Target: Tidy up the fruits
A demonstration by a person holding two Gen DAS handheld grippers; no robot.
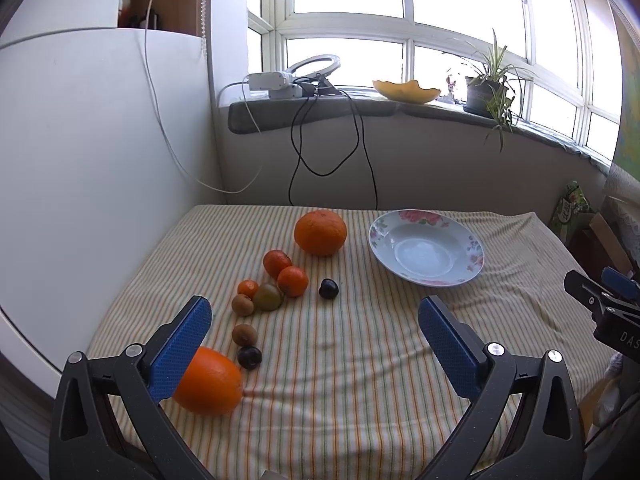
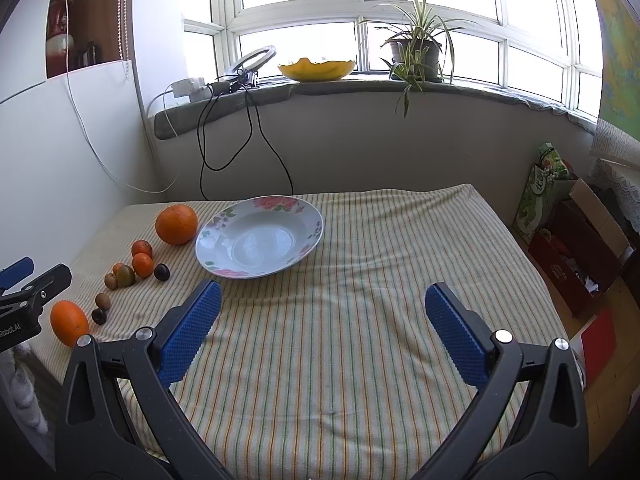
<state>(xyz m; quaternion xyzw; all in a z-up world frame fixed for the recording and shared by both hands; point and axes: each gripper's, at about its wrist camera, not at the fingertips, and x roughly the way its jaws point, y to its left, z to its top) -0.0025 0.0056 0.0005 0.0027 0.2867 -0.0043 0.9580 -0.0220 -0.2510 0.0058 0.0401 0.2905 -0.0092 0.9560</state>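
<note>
A floral white plate (image 1: 472,256) (image 2: 224,232) sits empty on the striped cloth at the far side. Left of it lie a big orange (image 1: 320,232) (image 2: 176,224), several small tangerines (image 1: 293,281) (image 2: 143,264), a greenish fruit (image 1: 268,297), two kiwis (image 1: 244,334) (image 2: 102,301), two dark plums (image 1: 329,288) (image 2: 162,272) and a near orange (image 1: 208,382) (image 2: 69,322). My left gripper (image 1: 316,320) is open and empty, its left finger in front of the near orange. My right gripper (image 2: 320,304) is open and empty above bare cloth.
A white panel (image 1: 80,160) stands along the table's left side. Cables (image 1: 304,140) hang from the windowsill, which holds a yellow bowl (image 2: 316,69) and a potted plant (image 2: 416,52). Boxes (image 2: 576,256) stand on the floor to the right.
</note>
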